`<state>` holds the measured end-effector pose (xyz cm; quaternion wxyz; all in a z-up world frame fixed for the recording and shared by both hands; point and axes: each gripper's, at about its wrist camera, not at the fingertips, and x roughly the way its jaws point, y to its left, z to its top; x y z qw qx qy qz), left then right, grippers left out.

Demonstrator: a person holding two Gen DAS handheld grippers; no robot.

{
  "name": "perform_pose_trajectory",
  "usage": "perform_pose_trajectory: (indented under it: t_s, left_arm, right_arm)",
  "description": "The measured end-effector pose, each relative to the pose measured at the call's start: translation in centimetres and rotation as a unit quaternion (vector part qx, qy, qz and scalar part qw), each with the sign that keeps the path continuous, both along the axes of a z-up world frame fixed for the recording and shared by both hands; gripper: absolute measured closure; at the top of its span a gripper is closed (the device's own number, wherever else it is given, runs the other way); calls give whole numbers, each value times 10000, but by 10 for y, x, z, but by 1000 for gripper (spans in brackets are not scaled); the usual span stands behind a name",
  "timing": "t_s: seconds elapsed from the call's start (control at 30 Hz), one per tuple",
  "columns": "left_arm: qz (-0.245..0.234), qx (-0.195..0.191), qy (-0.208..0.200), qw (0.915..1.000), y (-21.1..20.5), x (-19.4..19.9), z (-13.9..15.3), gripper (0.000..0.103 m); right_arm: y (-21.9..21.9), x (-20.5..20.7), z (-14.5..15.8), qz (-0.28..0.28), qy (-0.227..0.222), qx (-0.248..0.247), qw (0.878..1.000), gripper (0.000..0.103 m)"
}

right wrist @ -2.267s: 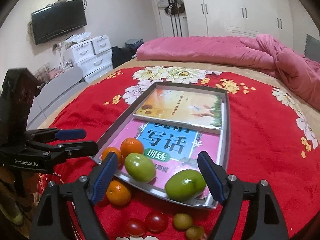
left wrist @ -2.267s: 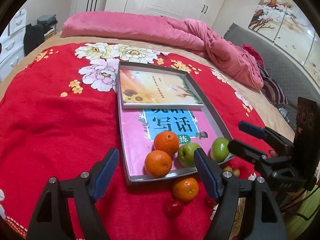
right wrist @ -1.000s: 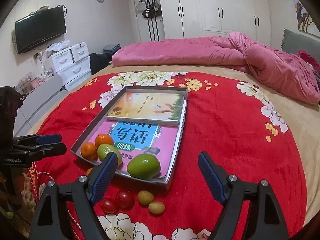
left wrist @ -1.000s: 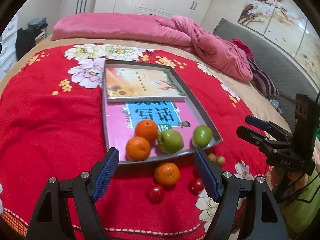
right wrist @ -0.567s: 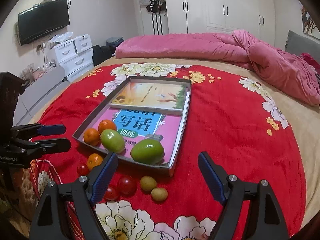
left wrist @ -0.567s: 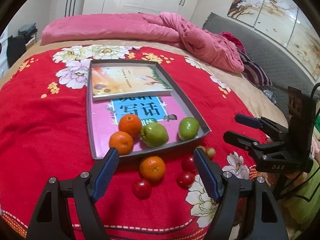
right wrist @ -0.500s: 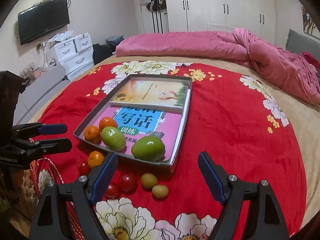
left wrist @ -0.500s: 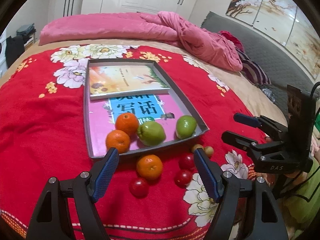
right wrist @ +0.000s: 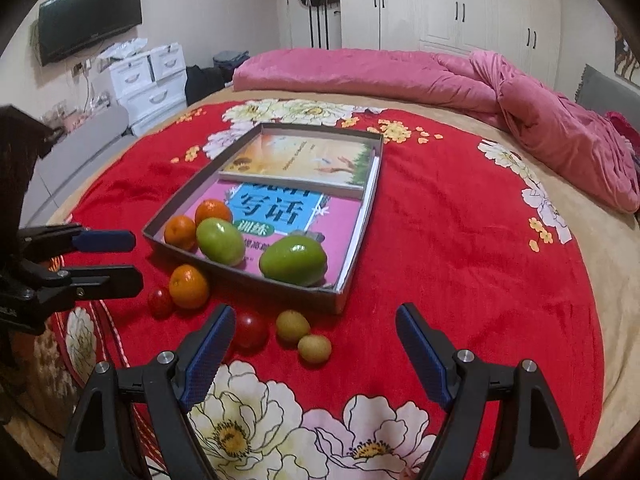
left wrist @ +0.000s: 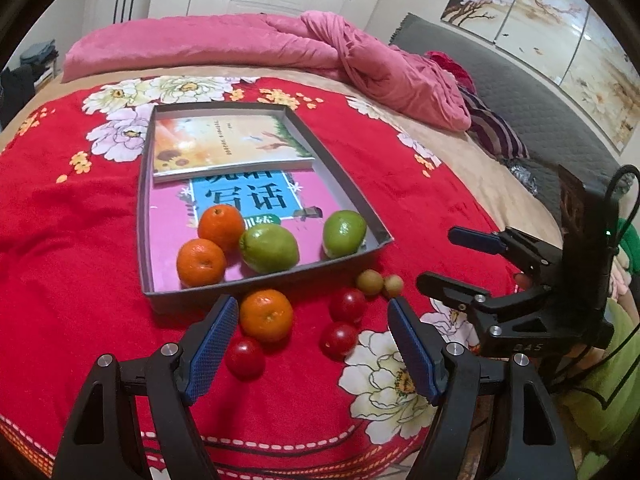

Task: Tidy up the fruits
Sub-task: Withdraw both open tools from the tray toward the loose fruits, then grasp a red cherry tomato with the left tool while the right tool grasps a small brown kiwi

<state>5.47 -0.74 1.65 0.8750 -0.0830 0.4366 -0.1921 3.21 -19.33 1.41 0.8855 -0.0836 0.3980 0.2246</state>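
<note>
You had both tools hanging over the near edge of the red blanket (left wrist: pixel 60 240) with nothing gripped, so the step in hand looked like choosing the first loose fruit to lift into the grey tray (left wrist: pixel 144 216). Two oranges, two green fruits and two books already lay in that tray, while the loose orange (left wrist: pixel 266 315) sat just outside its near wall, with three cherry tomatoes and two small yellow-green fruits scattered beside it on the blanket. To do it well, I judged you should have taken the loose orange with the left gripper (left wrist: pixel 312 344), since it lay just ahead of that tool's left finger, squeezing gently across its widest part so it would not roll on the soft cloth. The right gripper (right wrist: pixel 312 344) was better placed for the small yellow-green fruits (right wrist: pixel 304 336) and the nearest tomato (right wrist: pixel 250 330) by its left finger; those are small and slippery, so a slow, centred close would have suited them. Both tools were tilted steeply down toward the bed, side by side, each visible in the other's view, and both pairs of jaws stood wide apart and empty.
</note>
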Motion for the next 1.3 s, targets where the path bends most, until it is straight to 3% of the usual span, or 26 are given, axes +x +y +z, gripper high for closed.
perform_pose_trajectory:
  t_s: [0.5, 0.87, 1.13, 1.3]
  left_arm:
    - [-294, 112, 262, 9992, -21, -8, -13, 25]
    - [-538, 425, 381, 9969, -37, -9, -30, 25]
    - [-648, 477, 364, 9961, -44, -7, -36, 44]
    - [-708, 475, 432, 9954, -48, -4, -42, 48]
  right_arm:
    - [0, -1, -12, 2, 267, -195, 9995, 21]
    - [3, 1, -28, 129, 530, -378, 9978, 21]
    - [-2, 11, -39, 16, 819, -286, 9962, 22]
    - [-1, 18, -46, 91, 951, -270, 9951, 39]
